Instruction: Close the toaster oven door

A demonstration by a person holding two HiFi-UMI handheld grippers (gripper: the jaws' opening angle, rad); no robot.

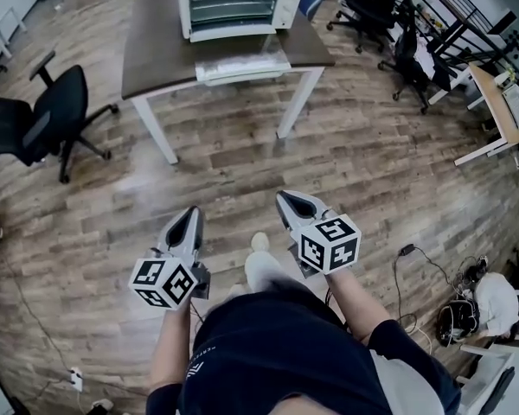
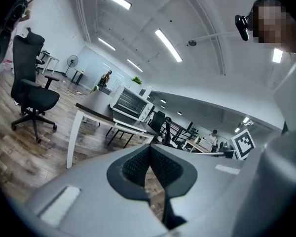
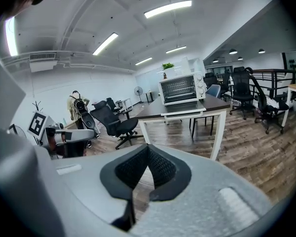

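Note:
A white toaster oven (image 1: 240,3) stands on a dark-topped table (image 1: 156,50) far ahead of me, its glass door (image 1: 242,66) folded down flat over the table's front edge. The oven (image 2: 130,104) also shows small in the left gripper view, and the oven (image 3: 181,89) with its lowered door (image 3: 191,108) in the right gripper view. My left gripper (image 1: 190,214) and right gripper (image 1: 287,199) hang above the wooden floor, well short of the table. Both are shut with nothing between the pads (image 2: 138,168) and the pads (image 3: 158,171).
A black office chair (image 1: 48,115) stands left of the table. More chairs (image 1: 389,24) and a desk (image 1: 497,102) crowd the right. Cables and a bag (image 1: 467,309) lie on the floor at lower right. A person (image 3: 77,107) stands far off in the right gripper view.

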